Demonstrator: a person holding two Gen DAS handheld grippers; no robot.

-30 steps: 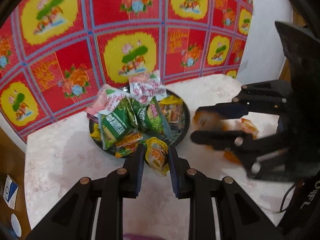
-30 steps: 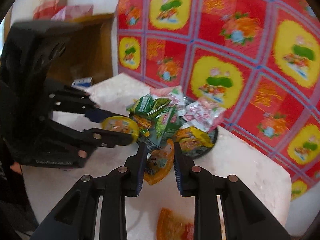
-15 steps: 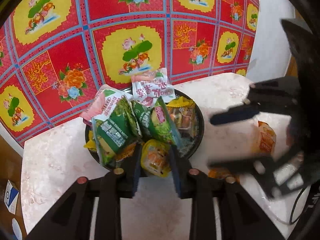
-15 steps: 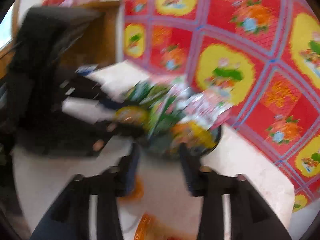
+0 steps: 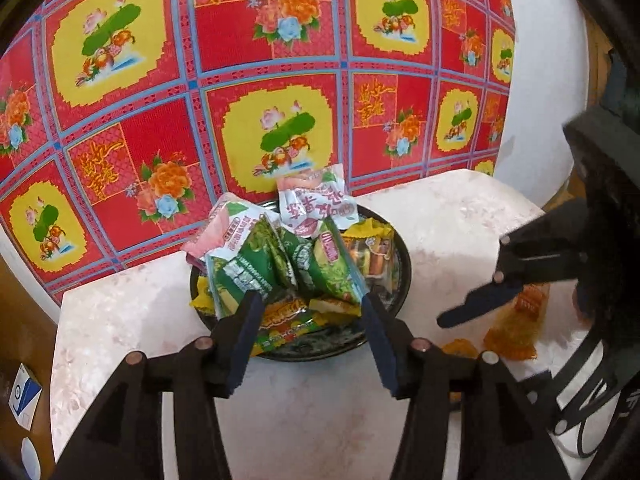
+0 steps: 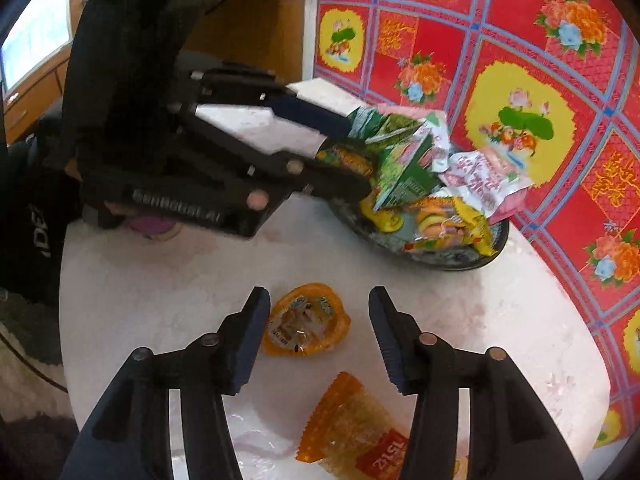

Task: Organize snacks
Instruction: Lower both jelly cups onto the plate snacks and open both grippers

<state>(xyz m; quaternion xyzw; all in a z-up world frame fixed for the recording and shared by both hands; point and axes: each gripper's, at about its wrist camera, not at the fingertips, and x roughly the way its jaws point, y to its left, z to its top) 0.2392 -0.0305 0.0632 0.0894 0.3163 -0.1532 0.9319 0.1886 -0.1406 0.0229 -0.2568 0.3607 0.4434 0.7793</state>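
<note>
At the centre of the left wrist frame we see a dark round plate point(image 5: 396, 280) heaped with snack packets point(image 5: 280, 264), green ones in front, a pink-and-white one behind and yellow ones toward the right. Our left gripper point(image 5: 308, 312) stands spread wide at the plate's near rim, nothing between its fingers point(image 5: 244, 332). At the right of that frame the other tool reaches in, with an orange jelly pouch point(image 5: 516, 332) lying on the pale marble table point(image 5: 120, 320) below it.

From the right wrist view, our right gripper point(image 6: 318, 328) is also spread, empty, over the table. A round orange jelly cup point(image 6: 304, 326) lies flat between its fingers, nearer the left one; whether they touch we cannot tell. The orange jelly pouch point(image 6: 352, 428) lies lower in the frame, at the bottom centre. In the upper half, the plate point(image 6: 472, 260) sits at the right, and the left gripper point(image 6: 344, 156) reaches in from the left, its tips at the packets point(image 6: 404, 160). A red and yellow floral cloth point(image 6: 520, 80) fills the upper right.
</note>
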